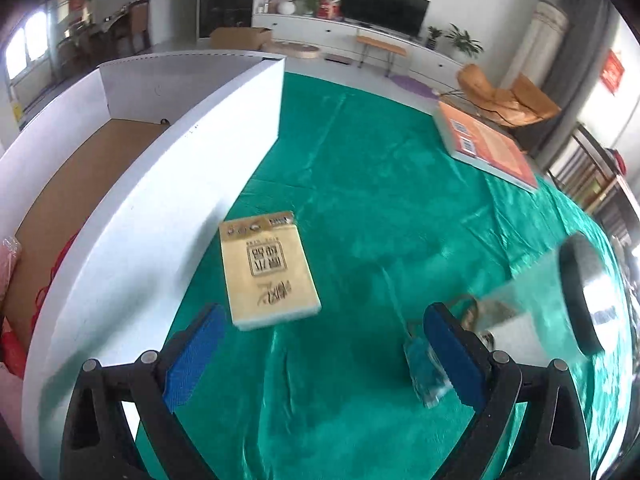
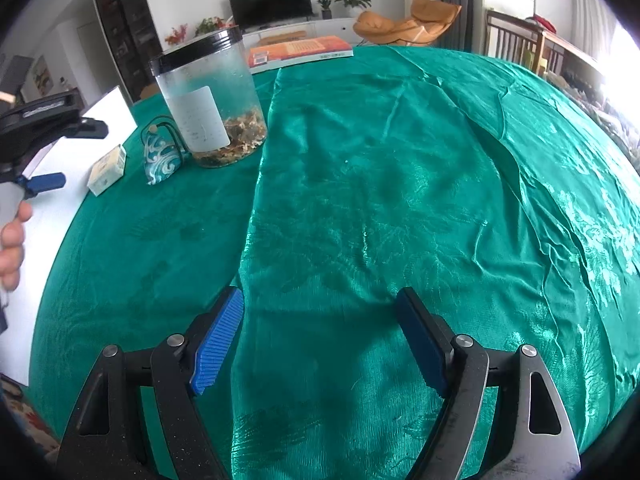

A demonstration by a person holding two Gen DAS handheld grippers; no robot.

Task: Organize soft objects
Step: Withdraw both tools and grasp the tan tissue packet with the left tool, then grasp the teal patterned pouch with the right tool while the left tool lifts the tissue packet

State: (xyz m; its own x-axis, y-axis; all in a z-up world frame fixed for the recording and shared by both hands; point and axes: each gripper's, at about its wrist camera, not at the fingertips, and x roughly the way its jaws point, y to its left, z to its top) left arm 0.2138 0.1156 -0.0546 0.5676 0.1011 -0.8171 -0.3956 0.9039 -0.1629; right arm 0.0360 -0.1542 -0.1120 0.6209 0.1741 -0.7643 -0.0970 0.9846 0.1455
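My left gripper (image 1: 320, 352) gapes, empty; tissue pack (image 1: 269, 270) just ahead looks light, squashy — pinch its long sides. Right gripper (image 2: 320, 336) released too.

Left gripper (image 1: 320, 320) had both blue pads wide apart, nothing between them, pointed steeply downward. Left pad (image 1: 196, 356) showed its ribbed face; the other sat edge-on at right. In the right wrist view the same gripper (image 2: 52, 160) appeared at the left edge, black body tilted, one blue pad sticking out, with the person's bare hand (image 2: 12, 248) wrapped round the handle below it. Right gripper (image 2: 320, 320) also angled down, jaws spread wide and empty, ribbed left pad (image 2: 218, 344) turned toward the camera, right pad dark and edge-on.
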